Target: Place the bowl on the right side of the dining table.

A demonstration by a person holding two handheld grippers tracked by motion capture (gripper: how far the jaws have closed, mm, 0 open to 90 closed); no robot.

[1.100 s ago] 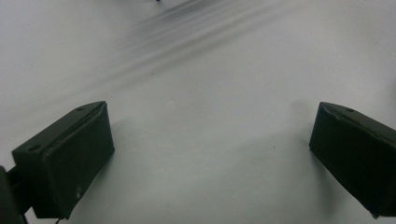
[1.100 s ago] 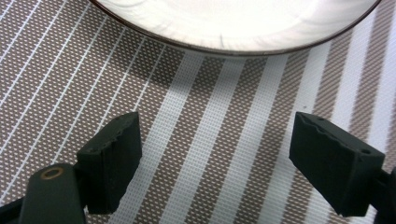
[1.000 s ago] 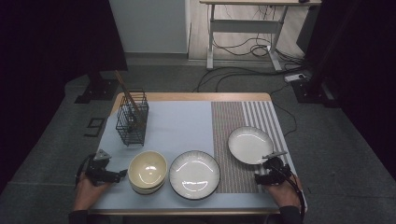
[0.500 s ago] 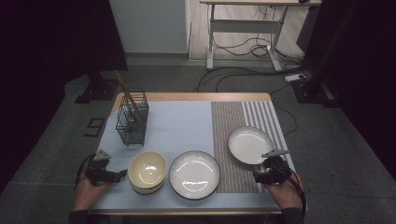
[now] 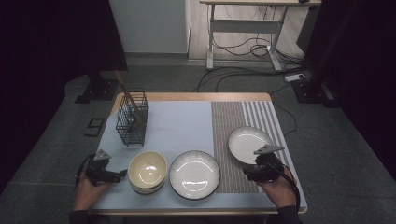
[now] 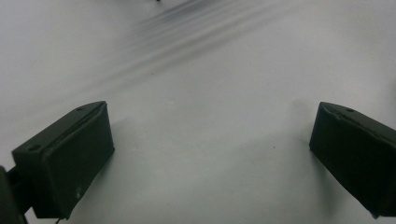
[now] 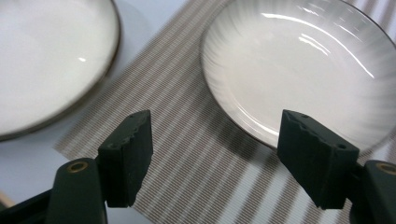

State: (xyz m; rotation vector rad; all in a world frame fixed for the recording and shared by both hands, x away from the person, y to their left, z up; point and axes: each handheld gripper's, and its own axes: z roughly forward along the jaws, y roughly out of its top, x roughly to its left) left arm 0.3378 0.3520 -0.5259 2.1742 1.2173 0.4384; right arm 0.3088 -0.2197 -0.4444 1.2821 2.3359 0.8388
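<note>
A: Item 1, table point(image 5: 187, 119), pale blue cloth with a striped mat point(image 5: 243, 116) on its right part. Risk?

B: Low. The mat could slide if a plate is dragged across it rather than lifted.

A: Item 2, large plate point(image 5: 194, 175), dark-rimmed, front centre.

B: It lies just beside the small plate. A sideways swing could knock the 2 rims together.

A: Item 3, stacked bowls point(image 5: 148, 171), near the left gripper point(image 5: 122, 173).

B: That gripper's jaws stand wide apart over bare cloth, grasping nothing. A careless push could tip the stack.

A: Item 4, small plate point(image 7: 299, 65), on the mat.

B: Main risk. The right gripper point(image 7: 215, 154) hovers at its near rim, jaws released but just been closing, nothing between them. A shallow bite on the glazed rim could slip, and the plate could drop.

A: Item 5, wire basket point(image 5: 132, 124)?

B: Well apart, no concern.
</note>
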